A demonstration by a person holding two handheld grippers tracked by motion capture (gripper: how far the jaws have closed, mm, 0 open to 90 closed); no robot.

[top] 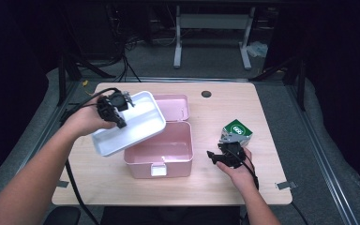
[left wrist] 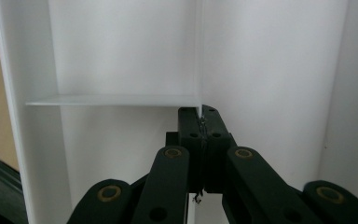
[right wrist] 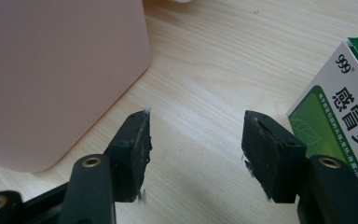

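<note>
Left claw [top: 115, 108] is clamped on the inner divider of the white tray [top: 140, 129], held tilted above the open pink box [top: 168, 154]. Right claw [right wrist: 196, 144] stands apart over the desk [top: 206, 183], between the box and a green medicine carton [top: 238, 130]

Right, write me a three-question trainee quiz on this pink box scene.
1. True or false: the left tool is shut on a divider wall of the white tray.
2. Which thing lies beside the right tool? A) green and white carton B) blue cup C) metal spoon
3. Fill in: the lid of the pink box is ____.

Key: 1. True; its jaws pinch the thin wall. 2. A, the green and white carton, just right of the open jaws. 3. Open, and the tray is lifted, tilted, above the box's left edge.
</note>
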